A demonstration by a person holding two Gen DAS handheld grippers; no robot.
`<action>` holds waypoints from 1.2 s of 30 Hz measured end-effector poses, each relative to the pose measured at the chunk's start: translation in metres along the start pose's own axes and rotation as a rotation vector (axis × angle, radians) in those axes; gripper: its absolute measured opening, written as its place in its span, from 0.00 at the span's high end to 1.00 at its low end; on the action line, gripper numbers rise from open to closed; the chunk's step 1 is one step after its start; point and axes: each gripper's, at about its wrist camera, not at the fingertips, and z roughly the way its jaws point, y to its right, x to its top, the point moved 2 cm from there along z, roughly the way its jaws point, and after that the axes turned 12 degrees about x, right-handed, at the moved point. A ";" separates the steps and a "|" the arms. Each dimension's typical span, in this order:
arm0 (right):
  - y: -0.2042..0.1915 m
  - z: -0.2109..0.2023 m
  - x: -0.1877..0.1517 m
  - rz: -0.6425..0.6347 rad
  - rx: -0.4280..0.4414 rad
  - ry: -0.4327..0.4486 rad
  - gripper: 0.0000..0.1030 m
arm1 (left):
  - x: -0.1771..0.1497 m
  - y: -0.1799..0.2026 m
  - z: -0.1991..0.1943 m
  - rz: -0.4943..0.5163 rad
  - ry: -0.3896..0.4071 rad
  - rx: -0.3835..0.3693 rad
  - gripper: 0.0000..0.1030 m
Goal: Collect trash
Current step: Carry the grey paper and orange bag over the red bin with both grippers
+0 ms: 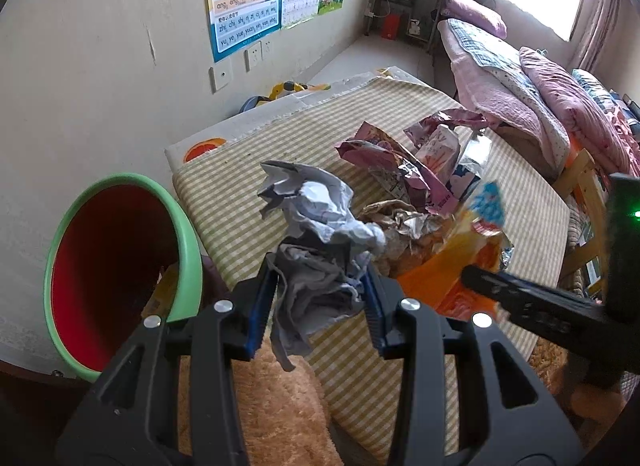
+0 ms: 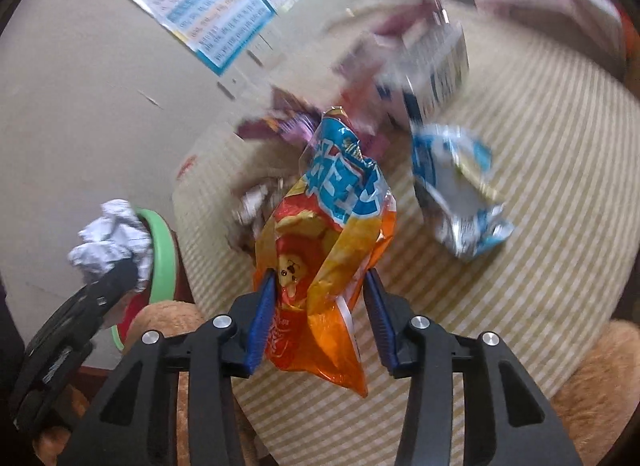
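Bin (image 1: 120, 266) lies left of the worktop (image 1: 248, 185): left gripper (image 1: 316, 298), clamped on crumpled paper (image 1: 320, 217), is nearer its rim; right gripper (image 2: 320, 306), clamped on an orange snack bag (image 2: 320, 250) hanging upright, is farther right.

Left gripper (image 1: 320, 286) is clamping crumpled paper (image 1: 316, 225); right gripper (image 2: 320, 298) is pinching an orange snack bag (image 2: 320, 258), both raised.
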 end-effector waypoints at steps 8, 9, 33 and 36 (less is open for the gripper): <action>-0.022 -0.021 -0.007 -0.104 -0.029 0.069 0.59 | -0.001 -0.009 0.000 -0.030 0.005 0.006 0.62; -0.026 -0.023 -0.007 -0.121 -0.035 0.080 0.59 | -0.001 -0.012 0.000 -0.042 0.003 0.004 0.62; -0.041 -0.033 -0.004 -0.237 0.041 0.127 0.59 | 0.004 -0.037 0.020 -0.142 -0.090 0.147 0.62; -0.043 -0.034 -0.003 -0.241 0.032 0.131 0.59 | 0.003 -0.035 0.021 -0.134 -0.090 0.141 0.62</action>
